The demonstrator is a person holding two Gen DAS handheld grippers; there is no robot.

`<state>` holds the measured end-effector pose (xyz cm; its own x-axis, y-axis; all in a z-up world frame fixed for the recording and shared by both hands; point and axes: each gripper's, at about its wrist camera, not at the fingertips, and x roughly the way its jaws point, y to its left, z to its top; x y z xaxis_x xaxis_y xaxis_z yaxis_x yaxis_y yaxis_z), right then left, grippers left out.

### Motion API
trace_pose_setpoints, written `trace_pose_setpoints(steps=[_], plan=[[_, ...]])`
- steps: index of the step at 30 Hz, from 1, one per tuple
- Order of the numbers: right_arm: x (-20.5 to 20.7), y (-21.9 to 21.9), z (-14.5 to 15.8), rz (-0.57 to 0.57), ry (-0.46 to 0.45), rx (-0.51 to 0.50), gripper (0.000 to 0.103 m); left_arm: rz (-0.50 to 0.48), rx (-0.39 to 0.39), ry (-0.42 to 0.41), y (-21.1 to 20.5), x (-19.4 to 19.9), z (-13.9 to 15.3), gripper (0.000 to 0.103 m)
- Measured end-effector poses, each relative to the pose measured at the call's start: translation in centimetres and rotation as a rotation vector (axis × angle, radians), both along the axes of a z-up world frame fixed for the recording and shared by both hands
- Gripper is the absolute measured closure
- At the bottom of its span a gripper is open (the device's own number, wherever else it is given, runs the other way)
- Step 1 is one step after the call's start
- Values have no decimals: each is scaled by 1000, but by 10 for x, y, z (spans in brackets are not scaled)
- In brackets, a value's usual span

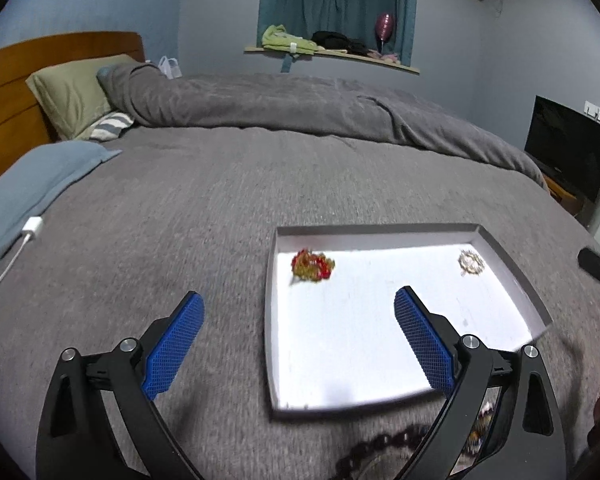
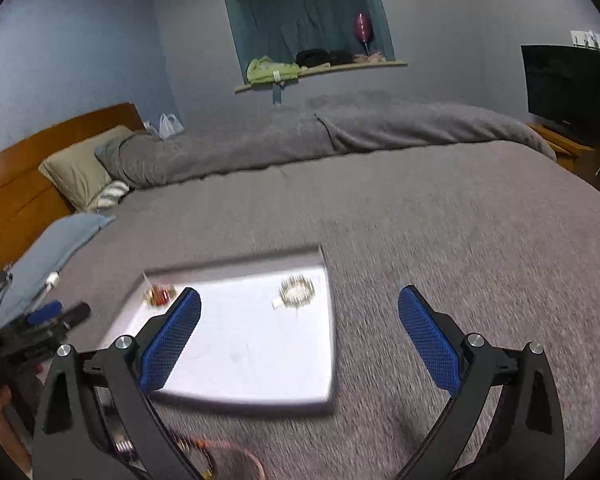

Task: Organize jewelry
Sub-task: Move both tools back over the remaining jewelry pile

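A shallow white tray (image 1: 274,320) lies on the grey bed; it also shows in the right wrist view (image 2: 332,360). In it lie a red and gold bracelet (image 1: 313,265) at the far left corner and a pale beaded bracelet (image 1: 471,262) at the far right; both show in the right wrist view, the red one (image 2: 160,295) and the pale one (image 2: 297,291). A dark beaded necklace (image 1: 380,446) lies on the bed in front of the tray. A thin pink-orange chain (image 2: 236,454) lies near the right gripper's base. My left gripper (image 1: 299,305) is open above the tray's left edge. My right gripper (image 2: 299,301) is open over the tray's right edge.
The grey bedspread (image 1: 220,200) stretches all around. A white charger and cable (image 1: 30,230) lie at the left by a blue pillow (image 1: 32,184). A rolled grey duvet (image 1: 300,104) lies at the back. A TV (image 2: 568,88) stands at the right. The left gripper's body (image 2: 32,324) shows at the left of the right wrist view.
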<state>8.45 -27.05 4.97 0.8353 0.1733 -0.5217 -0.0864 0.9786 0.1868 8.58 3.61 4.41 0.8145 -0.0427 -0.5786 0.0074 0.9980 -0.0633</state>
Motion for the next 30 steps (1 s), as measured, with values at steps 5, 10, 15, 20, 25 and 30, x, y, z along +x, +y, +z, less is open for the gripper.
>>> trace_pose_setpoints(steps=[5, 10, 15, 20, 25, 30], plan=[[-22, 3, -15, 14, 11, -29, 5, -8, 6, -7, -3, -24, -9, 8], [-46, 7, -29, 44, 24, -64, 5, -32, 26, 24, -3, -44, -26, 8], [-59, 6, -45, 75, 84, -37, 6, -56, 50, 93, -6, -52, -45, 8], [-70, 9, -53, 83, 111, -34, 6, -70, 56, 104, -5, -64, -51, 8], [-76, 15, -59, 98, 126, -48, 6, -98, 43, 143, -3, -71, -60, 8], [-78, 23, -58, 108, 112, -65, 6, -132, 19, 134, -5, -74, -60, 10]])
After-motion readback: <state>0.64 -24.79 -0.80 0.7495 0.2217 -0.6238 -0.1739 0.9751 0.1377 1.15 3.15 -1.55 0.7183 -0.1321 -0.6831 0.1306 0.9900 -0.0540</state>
